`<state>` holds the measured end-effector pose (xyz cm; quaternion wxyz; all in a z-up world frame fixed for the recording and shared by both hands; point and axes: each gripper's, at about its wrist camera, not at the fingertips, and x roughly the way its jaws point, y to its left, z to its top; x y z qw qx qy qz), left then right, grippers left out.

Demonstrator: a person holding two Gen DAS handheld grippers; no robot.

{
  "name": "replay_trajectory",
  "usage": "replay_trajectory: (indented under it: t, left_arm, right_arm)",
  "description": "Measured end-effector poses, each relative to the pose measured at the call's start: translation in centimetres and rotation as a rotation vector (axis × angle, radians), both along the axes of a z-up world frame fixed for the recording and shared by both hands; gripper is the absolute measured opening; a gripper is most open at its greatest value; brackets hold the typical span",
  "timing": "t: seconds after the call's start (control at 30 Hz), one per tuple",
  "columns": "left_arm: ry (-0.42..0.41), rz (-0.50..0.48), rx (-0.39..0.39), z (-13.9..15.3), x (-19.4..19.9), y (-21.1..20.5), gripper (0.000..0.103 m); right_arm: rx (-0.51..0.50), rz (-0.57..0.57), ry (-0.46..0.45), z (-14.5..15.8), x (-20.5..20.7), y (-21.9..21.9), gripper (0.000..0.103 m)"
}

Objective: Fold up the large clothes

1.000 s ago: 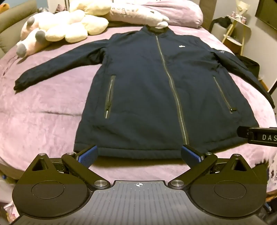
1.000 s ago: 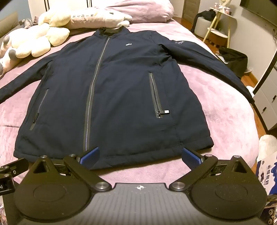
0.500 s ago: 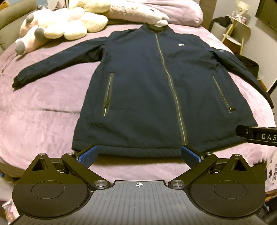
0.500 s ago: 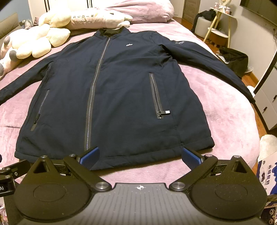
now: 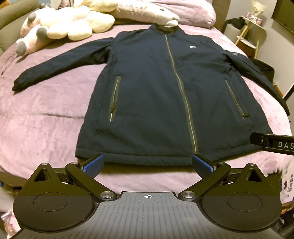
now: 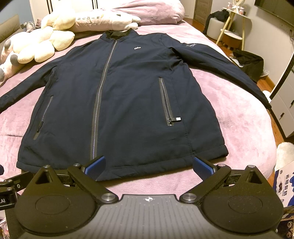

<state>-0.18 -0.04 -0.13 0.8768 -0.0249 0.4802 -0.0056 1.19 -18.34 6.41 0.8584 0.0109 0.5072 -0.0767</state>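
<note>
A dark navy zip-up jacket [image 5: 165, 95] lies flat, front up and zipped, on a bed with a purple blanket [image 5: 46, 114], collar at the far end and both sleeves spread outward. It also shows in the right wrist view [image 6: 125, 103]. My left gripper [image 5: 147, 164] is open and empty, hovering just short of the jacket's hem, left of centre. My right gripper [image 6: 149, 165] is open and empty, just short of the hem, right of the zipper. The right gripper's body [image 5: 273, 143] shows at the right edge of the left wrist view.
Cream and pink plush toys [image 5: 62, 27] and a pillow [image 6: 143, 9] lie at the head of the bed. To the right stand a small side table [image 6: 229, 31], a dark bag [image 6: 248, 62] on the floor and a white cabinet [image 6: 284, 103].
Both grippers have drawn slightly back and up from the bed, so the jacket sits a little farther away in both views. Both stay open. The jacket has not moved.
</note>
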Motion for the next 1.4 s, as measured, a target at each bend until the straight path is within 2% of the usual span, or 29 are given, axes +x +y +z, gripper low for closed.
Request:
replay_trajectory:
  t: [1.4]
  left_arm:
    - [0.02, 0.003, -0.025, -0.47, 0.1, 0.26, 0.103]
  right_arm:
    - [0.029, -0.01, 0.002, -0.13, 0.01, -0.28, 0.101]
